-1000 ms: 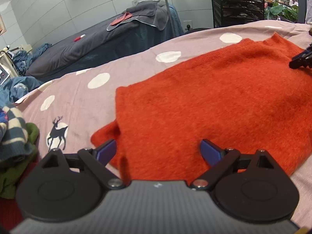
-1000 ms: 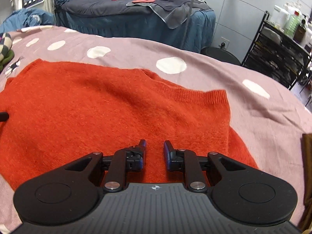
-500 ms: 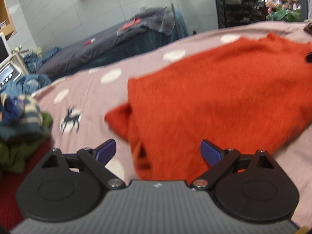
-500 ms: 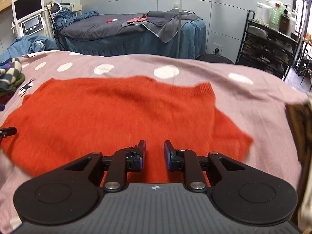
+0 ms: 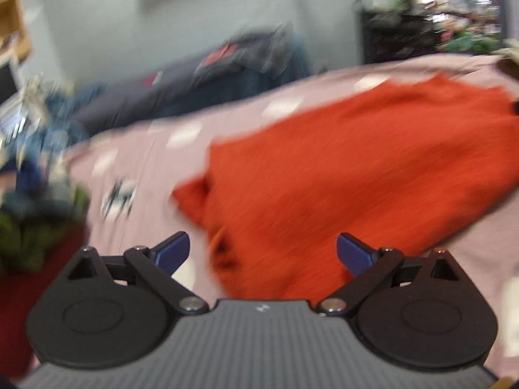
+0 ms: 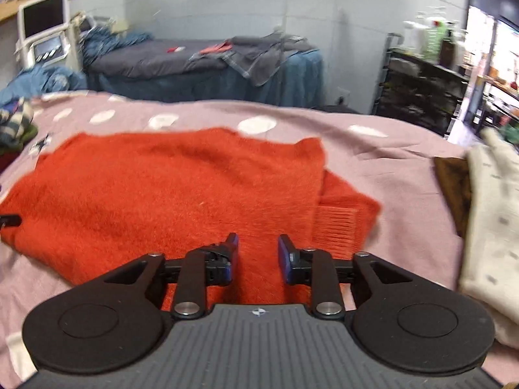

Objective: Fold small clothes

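Orange knitted sweater lies spread ahead of both grippers, its long axis running across from one to the other.

The fuzzy orange knitted sweater [image 6: 181,194] rests flat on the pink bedspread with white dots [image 6: 389,149], already doubled over, with a ribbed end poking out from under the top layer ahead and to the right of the right gripper [image 6: 256,253]. That gripper hovers just above the near edge of the cloth; its jaws have just been opening and stand apart with nothing pinched between them. The left gripper [image 5: 262,253] has jaws spread wide and empty, over the sweater's other end, where a loose flap juts out ahead and to its left. Each hand is nearer its own end, so the next fold probably calls for both, gripping the near edge.
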